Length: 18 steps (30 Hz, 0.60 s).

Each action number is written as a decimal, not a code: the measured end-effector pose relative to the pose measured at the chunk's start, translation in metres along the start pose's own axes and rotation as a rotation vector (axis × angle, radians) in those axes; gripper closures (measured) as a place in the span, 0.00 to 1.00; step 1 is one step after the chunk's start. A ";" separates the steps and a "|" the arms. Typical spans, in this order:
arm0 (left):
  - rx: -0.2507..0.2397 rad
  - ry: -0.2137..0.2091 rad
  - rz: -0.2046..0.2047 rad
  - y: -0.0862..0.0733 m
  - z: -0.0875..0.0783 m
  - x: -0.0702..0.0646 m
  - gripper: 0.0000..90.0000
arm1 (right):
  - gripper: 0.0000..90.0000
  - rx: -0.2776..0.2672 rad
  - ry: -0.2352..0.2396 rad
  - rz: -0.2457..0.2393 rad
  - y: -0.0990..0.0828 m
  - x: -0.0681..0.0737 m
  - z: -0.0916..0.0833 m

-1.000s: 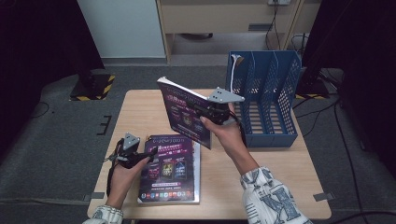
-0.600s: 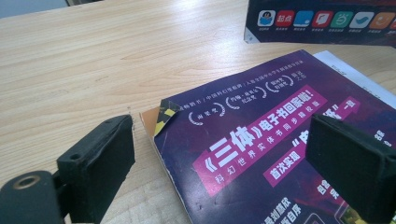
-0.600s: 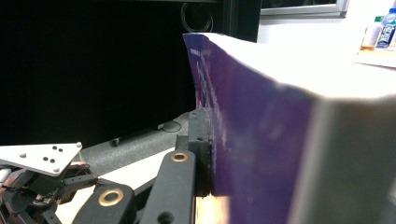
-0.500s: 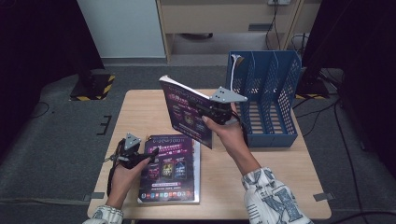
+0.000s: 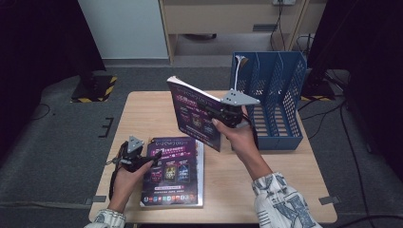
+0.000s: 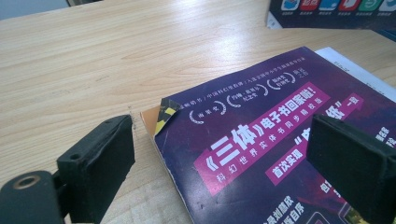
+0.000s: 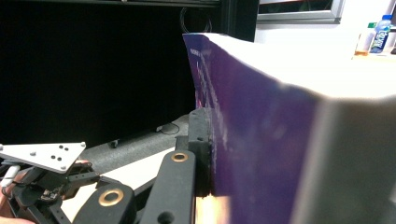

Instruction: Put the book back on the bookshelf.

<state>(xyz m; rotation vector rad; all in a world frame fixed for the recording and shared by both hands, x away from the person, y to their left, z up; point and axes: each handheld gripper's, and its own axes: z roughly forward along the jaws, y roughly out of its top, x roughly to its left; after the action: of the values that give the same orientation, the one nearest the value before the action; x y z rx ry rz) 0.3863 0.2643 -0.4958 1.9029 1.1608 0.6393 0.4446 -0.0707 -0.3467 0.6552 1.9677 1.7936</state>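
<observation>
From the high view we see our right gripper (image 5: 219, 115) pinching a purple book (image 5: 195, 114) and holding it up off the table (image 5: 142, 114), nearly upright and tilted, just left of the blue file rack (image 5: 273, 95) that stands at the table's right rear. A second purple book (image 5: 173, 171) lies flat near the front edge, and our left gripper (image 5: 142, 161) rests at its left side, low over the cover. We judge the step in hand to be filing the raised book into a slot of the rack — so we want it turned square to the dividers before it goes down, with its lower edge leading and clear of the rack's near wall.

In the left gripper view the jaws stand spread, one over bare wood, the other over the flat book's cover (image 6: 261, 140), pressing on nothing. A dog-eared corner (image 6: 166, 112) lies between them — a fair place to lift from later, taken gently so the cover doesn't tear.

In the right gripper view the black pad (image 7: 201, 144) presses flat against the purple cover (image 7: 252, 154). The grip sits close to one edge, so we'd best keep the move slow; a thin book held there may swing or sag.
</observation>
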 end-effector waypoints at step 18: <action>-0.002 0.008 0.004 -0.001 0.000 0.000 0.08 | 0.92 0.005 -0.017 0.009 -0.009 -0.011 -0.035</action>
<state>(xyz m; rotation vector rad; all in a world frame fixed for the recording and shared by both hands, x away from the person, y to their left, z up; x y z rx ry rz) 0.3863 0.2641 -0.4966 1.9032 1.1614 0.6498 0.4326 -0.1058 -0.3520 0.6793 1.9615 1.7838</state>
